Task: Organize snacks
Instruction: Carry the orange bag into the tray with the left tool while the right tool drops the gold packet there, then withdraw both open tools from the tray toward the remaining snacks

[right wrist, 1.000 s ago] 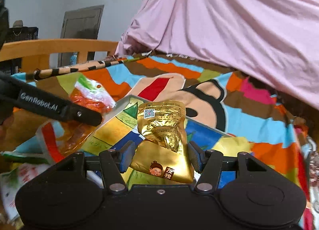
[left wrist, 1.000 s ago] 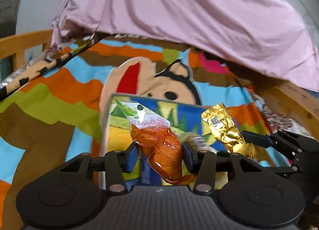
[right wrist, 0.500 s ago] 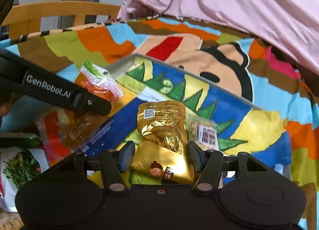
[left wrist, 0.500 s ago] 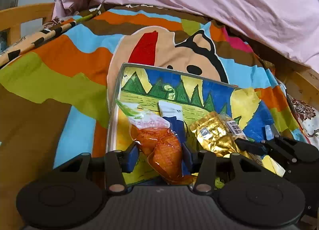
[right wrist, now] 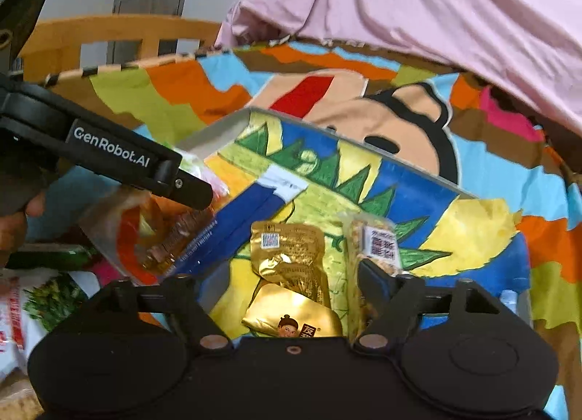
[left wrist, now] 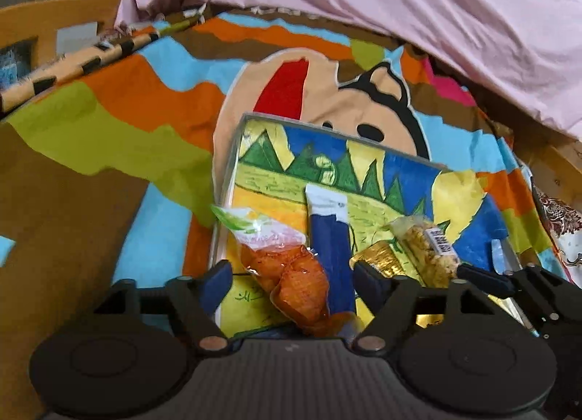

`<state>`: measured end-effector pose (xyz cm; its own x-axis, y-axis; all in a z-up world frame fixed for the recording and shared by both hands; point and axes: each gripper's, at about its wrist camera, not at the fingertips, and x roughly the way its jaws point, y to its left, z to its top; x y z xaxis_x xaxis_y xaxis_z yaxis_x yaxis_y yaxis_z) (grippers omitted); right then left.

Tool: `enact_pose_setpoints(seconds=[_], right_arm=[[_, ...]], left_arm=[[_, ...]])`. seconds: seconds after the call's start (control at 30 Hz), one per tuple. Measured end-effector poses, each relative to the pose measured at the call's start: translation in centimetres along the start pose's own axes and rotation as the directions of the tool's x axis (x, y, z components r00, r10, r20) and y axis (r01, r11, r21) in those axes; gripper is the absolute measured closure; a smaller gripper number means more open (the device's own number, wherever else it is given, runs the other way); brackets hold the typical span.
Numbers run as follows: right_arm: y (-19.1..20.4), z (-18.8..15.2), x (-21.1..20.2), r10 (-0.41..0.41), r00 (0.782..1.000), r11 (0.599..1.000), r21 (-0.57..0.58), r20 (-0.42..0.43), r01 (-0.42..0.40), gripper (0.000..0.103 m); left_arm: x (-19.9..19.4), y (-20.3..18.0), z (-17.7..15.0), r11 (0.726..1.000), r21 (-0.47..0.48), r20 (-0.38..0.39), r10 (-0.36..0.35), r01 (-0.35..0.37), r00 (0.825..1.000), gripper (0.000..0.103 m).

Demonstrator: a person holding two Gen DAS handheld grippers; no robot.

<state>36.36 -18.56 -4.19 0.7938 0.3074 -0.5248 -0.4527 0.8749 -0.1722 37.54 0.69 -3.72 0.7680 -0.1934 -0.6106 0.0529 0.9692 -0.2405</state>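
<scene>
A shallow tray with a painted green-and-blue picture lies on the bed. My left gripper hovers low over the tray's near left part. Its jaws are opening, and the orange snack packet lies loose between them, clear of both pads. My right gripper is over the tray too. Its jaws are also opening, and the gold packet rests between them untouched. A blue packet and a clear-wrapped grain bar also lie in the tray.
A pink quilt is heaped at the back over the cartoon sheet. A wooden bed rail runs along the left. Several more snack bags lie left of the tray, near the hand that carries the left gripper.
Both grippers came down onto the tray with their packets. Since then both pairs of jaws have spread, letting go of the orange packet and the gold packet.
</scene>
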Motion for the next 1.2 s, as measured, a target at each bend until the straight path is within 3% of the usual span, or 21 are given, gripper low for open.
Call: enact_pose_setpoints(seconds=[0.3, 0.53, 0.87, 1.2], right_arm=[[-0.7, 0.2, -7.7, -0.027, 0.992, 0.993, 0.118, 0.12, 0.013, 0.005], [-0.2, -0.1, -13.6, -0.039, 0.981, 0.983, 0.182, 0.188, 0.005, 0.001], [2.2, -2.2, -20.6, -0.055, 0.968, 0.986, 0.166, 0.246, 0.014, 0.001], [5.8, -4.1, -24.7, -0.022, 0.965, 0.997, 0.074, 0.262, 0.003, 0.001]], left_arm=[[-6.9, -0.6, -1.6, 1.0, 0.022, 0.165, 0.012, -0.016, 0.986, 0.002], [-12.3, -1.0, -2.8, 0.999, 0.024, 0.241, 0.033, -0.04, 0.97, 0.001], [-20.0, -1.0, -6.9, 0.993, 0.065, 0.324, 0.07, -0.096, 0.943, 0.0], [-24.8, -0.3, -10.9, 0.983, 0.126, 0.319, 0.088, -0.134, 0.944, 0.0]])
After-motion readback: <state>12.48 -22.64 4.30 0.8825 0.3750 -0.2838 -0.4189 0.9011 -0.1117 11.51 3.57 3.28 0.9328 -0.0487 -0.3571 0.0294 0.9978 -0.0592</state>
